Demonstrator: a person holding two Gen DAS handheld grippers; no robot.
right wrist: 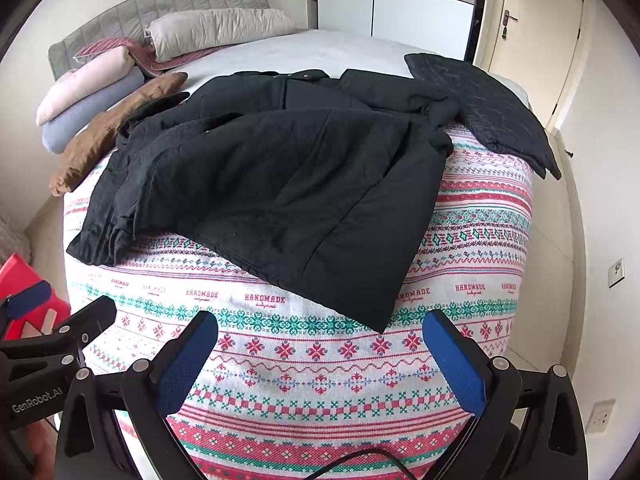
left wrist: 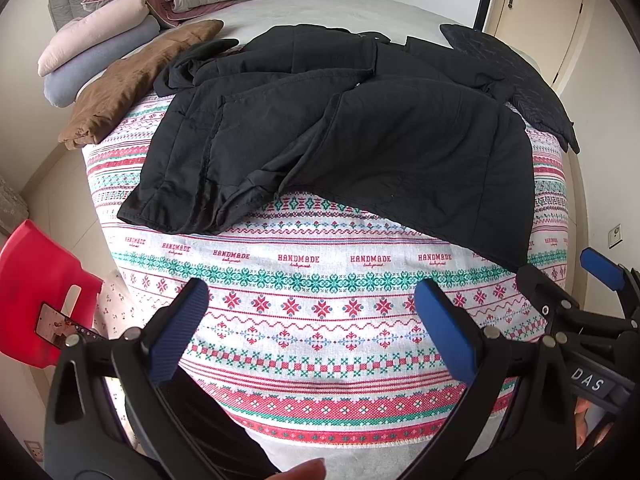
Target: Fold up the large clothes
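A large black padded jacket (left wrist: 340, 128) lies spread and partly rumpled on a patterned red, green and white cloth (left wrist: 320, 320) covering the bed; it also shows in the right wrist view (right wrist: 280, 184). My left gripper (left wrist: 312, 312) is open and empty, hovering over the cloth short of the jacket's near hem. My right gripper (right wrist: 320, 344) is open and empty, just short of the jacket's near corner. Each gripper shows at the edge of the other's view.
A folded brown garment (left wrist: 132, 84) lies left of the jacket, a folded dark quilted garment (right wrist: 480, 108) on the right. Rolled pillows and blankets (left wrist: 96, 52) sit by the headboard. A red stool (left wrist: 36, 280) with a phone stands at the left. A door (right wrist: 532, 40) is on the right.
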